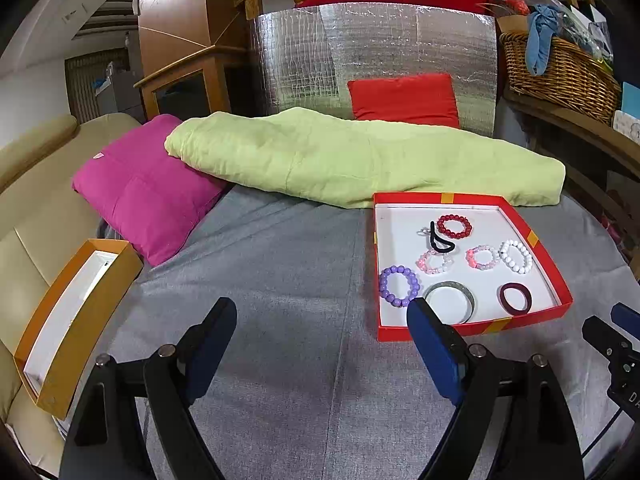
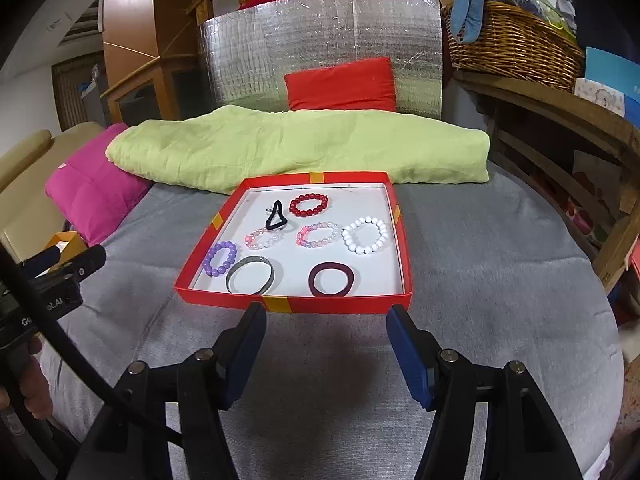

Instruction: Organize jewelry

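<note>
A shallow red box [image 2: 296,305] [image 1: 472,330] with a white floor lies on the grey cloth. In it lie a red bead bracelet [image 2: 308,205], a white bead bracelet [image 2: 365,235], two pink bead bracelets [image 2: 318,235], a purple bead bracelet [image 2: 219,258], a silver bangle [image 2: 250,275], a maroon band [image 2: 331,279] and a black hair tie [image 2: 276,220]. My right gripper [image 2: 326,320] stands open just in front of the box's near wall, nothing between its fingers. My left gripper [image 1: 322,314] is open over bare cloth, left of the box, and holds nothing.
An orange box [image 1: 60,328] with a white inside sits at the left edge beside a beige sofa. A magenta pillow [image 1: 148,188], a green folded blanket [image 1: 360,160] and a red cushion [image 1: 404,98] lie behind. A wicker basket [image 2: 512,36] stands on a wooden shelf at right.
</note>
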The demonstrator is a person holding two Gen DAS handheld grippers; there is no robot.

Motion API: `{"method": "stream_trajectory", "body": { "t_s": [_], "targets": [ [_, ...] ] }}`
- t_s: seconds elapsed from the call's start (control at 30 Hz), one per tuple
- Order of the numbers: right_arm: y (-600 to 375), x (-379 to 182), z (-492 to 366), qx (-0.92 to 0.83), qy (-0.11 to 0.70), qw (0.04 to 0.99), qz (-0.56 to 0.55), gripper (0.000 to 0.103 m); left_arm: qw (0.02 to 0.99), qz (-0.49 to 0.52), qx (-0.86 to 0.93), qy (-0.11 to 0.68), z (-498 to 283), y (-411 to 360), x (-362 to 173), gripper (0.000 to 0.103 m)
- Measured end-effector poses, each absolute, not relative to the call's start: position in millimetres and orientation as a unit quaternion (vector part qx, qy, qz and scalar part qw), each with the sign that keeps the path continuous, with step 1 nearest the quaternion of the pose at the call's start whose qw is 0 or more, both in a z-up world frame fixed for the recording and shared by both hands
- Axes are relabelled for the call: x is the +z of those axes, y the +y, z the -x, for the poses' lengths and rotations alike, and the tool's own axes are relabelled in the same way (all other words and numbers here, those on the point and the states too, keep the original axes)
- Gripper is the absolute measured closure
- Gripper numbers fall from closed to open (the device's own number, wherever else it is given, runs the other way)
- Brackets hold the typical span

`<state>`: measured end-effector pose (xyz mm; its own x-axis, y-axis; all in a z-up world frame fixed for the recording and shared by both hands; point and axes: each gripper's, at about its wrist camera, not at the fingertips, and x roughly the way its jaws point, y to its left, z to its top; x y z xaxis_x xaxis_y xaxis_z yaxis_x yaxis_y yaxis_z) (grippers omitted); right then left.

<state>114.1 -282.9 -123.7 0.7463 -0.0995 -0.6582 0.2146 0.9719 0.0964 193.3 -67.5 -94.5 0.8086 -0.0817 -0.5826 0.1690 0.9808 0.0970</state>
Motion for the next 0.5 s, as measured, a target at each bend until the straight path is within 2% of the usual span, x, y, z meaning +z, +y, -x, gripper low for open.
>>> {"method": "stream_trajectory", "body": {
  "t_s": [0.5],
  "targets": [
    [-290.5, -128.0, -113.4, -0.094, 0.35, 0.929, -0.08, 0.037, 0.946, -0.072, -0.065, 0.309, -195.5, -70.9, -97.9, 0.016]
  ]
}}
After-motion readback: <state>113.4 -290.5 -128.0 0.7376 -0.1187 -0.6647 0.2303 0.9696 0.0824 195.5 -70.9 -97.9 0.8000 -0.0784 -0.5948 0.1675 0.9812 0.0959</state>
